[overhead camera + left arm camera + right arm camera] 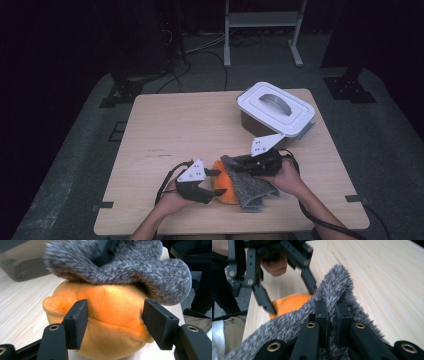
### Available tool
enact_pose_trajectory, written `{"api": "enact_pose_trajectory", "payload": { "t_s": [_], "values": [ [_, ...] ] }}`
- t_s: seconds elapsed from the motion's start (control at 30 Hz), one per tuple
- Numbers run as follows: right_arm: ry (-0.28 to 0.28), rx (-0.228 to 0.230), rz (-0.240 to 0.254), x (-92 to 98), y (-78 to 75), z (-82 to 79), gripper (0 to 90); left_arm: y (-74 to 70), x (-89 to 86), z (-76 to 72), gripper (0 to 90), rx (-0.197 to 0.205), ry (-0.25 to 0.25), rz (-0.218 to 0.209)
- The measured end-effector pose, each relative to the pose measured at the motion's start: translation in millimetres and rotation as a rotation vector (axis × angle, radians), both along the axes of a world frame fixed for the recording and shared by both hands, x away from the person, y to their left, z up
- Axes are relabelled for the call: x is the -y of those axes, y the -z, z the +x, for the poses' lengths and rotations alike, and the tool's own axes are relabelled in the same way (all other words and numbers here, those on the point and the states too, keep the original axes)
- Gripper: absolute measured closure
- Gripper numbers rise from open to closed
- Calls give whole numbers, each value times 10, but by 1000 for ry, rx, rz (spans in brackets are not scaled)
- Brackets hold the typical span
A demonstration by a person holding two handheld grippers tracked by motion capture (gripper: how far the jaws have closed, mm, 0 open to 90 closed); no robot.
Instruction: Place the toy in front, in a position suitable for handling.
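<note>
Near the front edge of the counter (pixel 165 125), about midway along it, an orange plush toy (pixel 225 187) sits with a grey fuzzy cloth (pixel 250 187) draped over its top and right side. The left hand-held gripper (pixel 212 182) has its jaws half spread around the toy; in the left gripper view the two black pads sit against the soft orange flanks (pixel 110 315), steadying the toy rather than crushing it. The right hand-held gripper (pixel 332 315) is pressed together on a raised fold of the cloth (pixel 337 285), the pile bunched between its pads. At the far right corner stands a lidded white container (pixel 276 107), well apart from the work.

The work in hand looks like wiping or covering the toy with the cloth while the other side holds it steady.

Several things could go wrong from here:

- The right pinch holds only a thin ridge of the cloth. A quick pull could strip the fold out of the pads, and the cloth would slump back on the toy.
- The toy is soft and round. If the cloth drags on its surface, it may roll or squirm out between the left pads, since they rest on yielding plush.
- The toy lies close to the front edge, so a slip toward the person could carry it off the counter.
- The two hand-held grippers work very near each other; a careless sweep could knock jaw against jaw.
</note>
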State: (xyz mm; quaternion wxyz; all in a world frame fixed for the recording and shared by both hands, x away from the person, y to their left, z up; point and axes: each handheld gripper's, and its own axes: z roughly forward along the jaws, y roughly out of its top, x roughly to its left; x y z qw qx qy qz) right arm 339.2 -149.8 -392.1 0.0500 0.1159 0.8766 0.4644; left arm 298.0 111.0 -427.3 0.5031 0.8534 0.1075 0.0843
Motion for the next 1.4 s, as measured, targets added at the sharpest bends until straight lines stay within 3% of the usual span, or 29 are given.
{"api": "enact_pose_trajectory", "payload": {
  "t_s": [0.13, 0.2, 0.4, 0.57, 0.63, 0.8, 0.93, 1.0, 1.07, 1.2, 1.27, 1.4],
  "values": [
    [-1, -25, 13, 19, 83, -81, 820, -74, -46, 23, 350, -7, -17, -69],
    [-23, -26, 18, -3, 104, -156, 820, -99, -40, 30, 349, -2, -26, -73],
    [-32, -7, -5, 20, 85, -229, 820, -31, 42, -3, 359, 35, -26, 12],
    [5, -53, 0, 253, 62, -194, 820, -27, 31, 0, 370, 33, -20, 8],
    [29, -43, 3, 309, 14, -165, 820, -30, 47, -7, 382, 37, -8, 7],
    [15, -12, 9, 127, -141, -52, 818, -40, 89, -44, 386, 65, 27, 21],
    [-13, -15, -49, -55, -49, -7, 819, -52, 4, -40, 354, 61, 5, 19],
    [-8, -11, -56, -52, 8, -23, 819, -85, -67, -34, 325, 58, -18, -2],
    [5, -32, -31, 19, 46, -40, 819, -95, -117, -10, 275, 59, -58, 9],
    [22, -44, -28, 129, 47, -52, 819, -57, -52, 12, 273, 8, -33, 1],
    [16, -39, -37, 127, 21, -62, 818, -39, 34, 3, 305, 11, -27, 21],
    [-34, -5, 5, 46, -127, -156, 818, -28, 46, 26, 327, 7, -32, 20]
  ]
}}
